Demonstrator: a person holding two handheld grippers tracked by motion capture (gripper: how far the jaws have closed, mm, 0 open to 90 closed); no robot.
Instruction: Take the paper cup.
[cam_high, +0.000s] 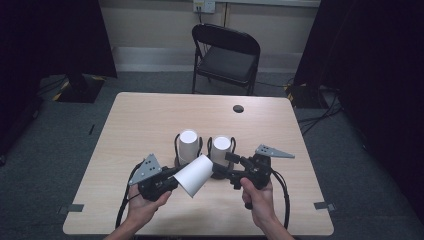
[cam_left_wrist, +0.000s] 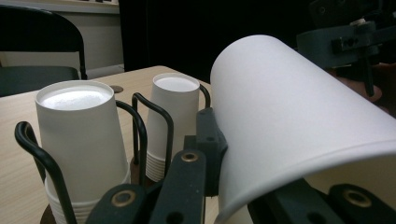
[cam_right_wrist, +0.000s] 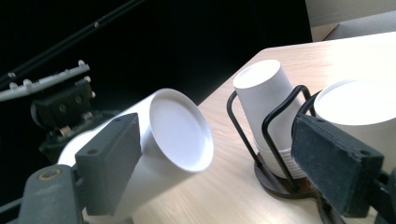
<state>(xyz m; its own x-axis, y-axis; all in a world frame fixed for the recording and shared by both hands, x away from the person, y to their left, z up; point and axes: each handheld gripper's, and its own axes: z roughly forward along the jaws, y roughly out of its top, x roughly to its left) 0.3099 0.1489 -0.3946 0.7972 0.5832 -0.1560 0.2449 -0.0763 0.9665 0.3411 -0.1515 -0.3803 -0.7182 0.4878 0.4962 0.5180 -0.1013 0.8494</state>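
Note:
A white paper cup (cam_high: 195, 174) lies tilted on its side above the table, its base pointing right. My left gripper (cam_high: 174, 178) is shut on the wall near its rim (cam_left_wrist: 261, 196). My right gripper (cam_high: 225, 166) stands open, and the cup's round base (cam_right_wrist: 180, 130) sits between its jaws, close to one of its pads (cam_right_wrist: 109, 163). Behind stand two stacks of upturned white cups, the left stack (cam_high: 188, 145) and the right stack (cam_high: 220, 148), each in a black wire holder (cam_left_wrist: 140, 126).
The wooden table (cam_high: 150, 115) has a round cable hole (cam_high: 238, 108) near its far edge. A black folding chair (cam_high: 226, 52) stands beyond the table. Dark curtains hang at both sides.

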